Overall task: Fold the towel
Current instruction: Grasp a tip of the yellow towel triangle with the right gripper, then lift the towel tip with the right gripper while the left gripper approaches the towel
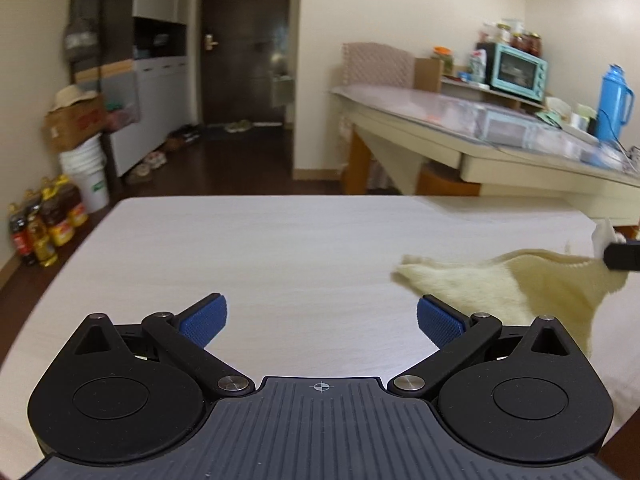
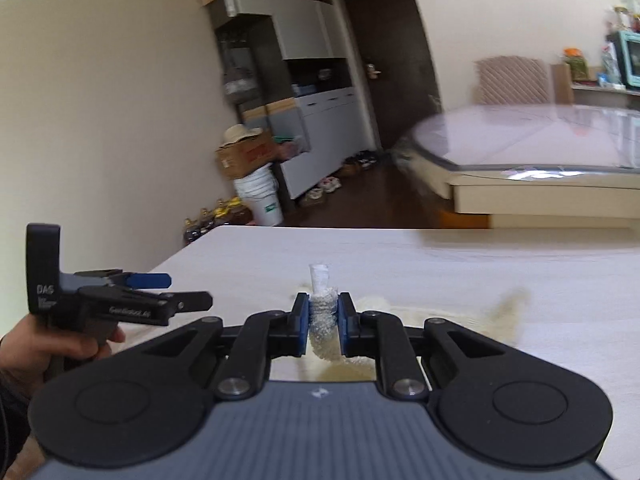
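Nearest the lens in the right wrist view, the right gripper (image 2: 323, 326) is clamped on a bunched corner of the towel (image 2: 324, 332). Both blue pads press the pale yellow pile between them, and a white tag (image 2: 319, 276) stands up just beyond the fingertips. The rest of the cloth trails away behind the right finger, blurred, onto the table (image 2: 460, 264).

In the left wrist view, the left gripper (image 1: 322, 316) is spread wide and holds nothing. Only bare light wood tabletop shows between its blue pads (image 1: 208, 316). The towel (image 1: 520, 284) lies to its right, with one loose corner pointing left and resting flat on the table (image 1: 280, 248). Its far right part rises toward the other tool at the frame edge.

Assessment: the task is at the pick-up stage. One corner is secured and lifted; no fold is yet made. The next move appears to require the left gripper to travel right to a free corner, probably the one lying flat, and close on it so the cloth can be stretched between the two tools.

Pose: the left hand (image 2: 52, 344) grips its tool by the pistol handle, held level over the near left of the table, fingers pointing away from the holder. The right tool sits low and level, close to the table surface.
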The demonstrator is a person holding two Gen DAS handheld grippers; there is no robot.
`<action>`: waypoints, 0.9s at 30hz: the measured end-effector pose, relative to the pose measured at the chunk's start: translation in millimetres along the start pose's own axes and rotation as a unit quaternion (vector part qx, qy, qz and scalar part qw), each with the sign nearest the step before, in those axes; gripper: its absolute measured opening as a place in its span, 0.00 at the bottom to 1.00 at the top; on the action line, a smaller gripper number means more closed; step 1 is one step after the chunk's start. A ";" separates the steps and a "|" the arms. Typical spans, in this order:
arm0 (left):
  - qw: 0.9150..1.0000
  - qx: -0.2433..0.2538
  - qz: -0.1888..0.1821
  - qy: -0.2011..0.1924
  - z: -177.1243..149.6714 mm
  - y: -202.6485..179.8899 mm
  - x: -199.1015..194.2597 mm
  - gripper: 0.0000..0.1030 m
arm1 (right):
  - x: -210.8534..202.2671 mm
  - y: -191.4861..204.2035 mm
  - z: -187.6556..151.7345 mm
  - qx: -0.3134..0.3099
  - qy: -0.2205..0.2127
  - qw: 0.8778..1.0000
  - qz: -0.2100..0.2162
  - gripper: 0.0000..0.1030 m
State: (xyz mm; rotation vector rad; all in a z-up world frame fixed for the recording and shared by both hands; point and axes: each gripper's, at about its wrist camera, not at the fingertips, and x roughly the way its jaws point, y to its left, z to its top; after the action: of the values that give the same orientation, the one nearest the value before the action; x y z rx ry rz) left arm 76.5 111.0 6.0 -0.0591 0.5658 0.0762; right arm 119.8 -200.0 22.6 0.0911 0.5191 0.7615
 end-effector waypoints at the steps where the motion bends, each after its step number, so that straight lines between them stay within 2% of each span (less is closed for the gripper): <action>1: 1.000 -0.002 0.003 -0.003 -0.3 3.8 -4.8 1.00 | 0.7 4.2 0.6 0.001 -0.002 1.000 0.004 0.16; 4: 1.000 -0.007 0.016 -0.011 -0.3 16.0 -17.4 1.00 | 1.9 21.6 2.3 0.000 -0.001 0.999 0.036 0.16; 10: 0.999 -0.024 0.041 -0.018 -0.8 39.2 -31.5 1.00 | 37.3 89.8 -26.2 -0.082 0.072 0.986 0.124 0.16; 14: 0.999 -0.015 0.047 -0.013 -3.4 43.0 -36.5 1.00 | 53.3 108.4 -38.4 -0.094 0.101 0.978 0.156 0.16; 16: 0.999 -0.012 0.047 -0.009 -5.0 43.1 -34.2 1.00 | 59.8 109.3 -41.1 -0.093 0.122 0.974 0.169 0.21; 17: 0.999 -0.012 0.046 -0.007 -5.9 43.0 -31.8 1.00 | 63.2 109.5 -42.5 -0.092 0.134 0.971 0.176 0.27; 18: 0.999 -0.012 0.045 -0.005 -5.9 43.0 -30.0 1.00 | 62.3 108.7 -42.4 -0.092 0.137 0.970 0.180 0.38; 22: 0.999 -0.006 0.039 -0.004 -3.1 39.1 -23.8 1.00 | 38.3 93.5 -23.5 -0.089 0.105 0.976 0.166 0.40; 27: 1.000 0.000 0.026 -0.007 0.4 31.0 -17.5 1.00 | 46.6 52.4 12.0 -0.096 0.087 0.987 0.093 0.42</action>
State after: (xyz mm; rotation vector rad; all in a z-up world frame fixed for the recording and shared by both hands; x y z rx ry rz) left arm 59.2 140.9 14.7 -0.0442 0.5542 0.1282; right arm 120.5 -129.0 27.5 -0.1085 0.6049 1.0052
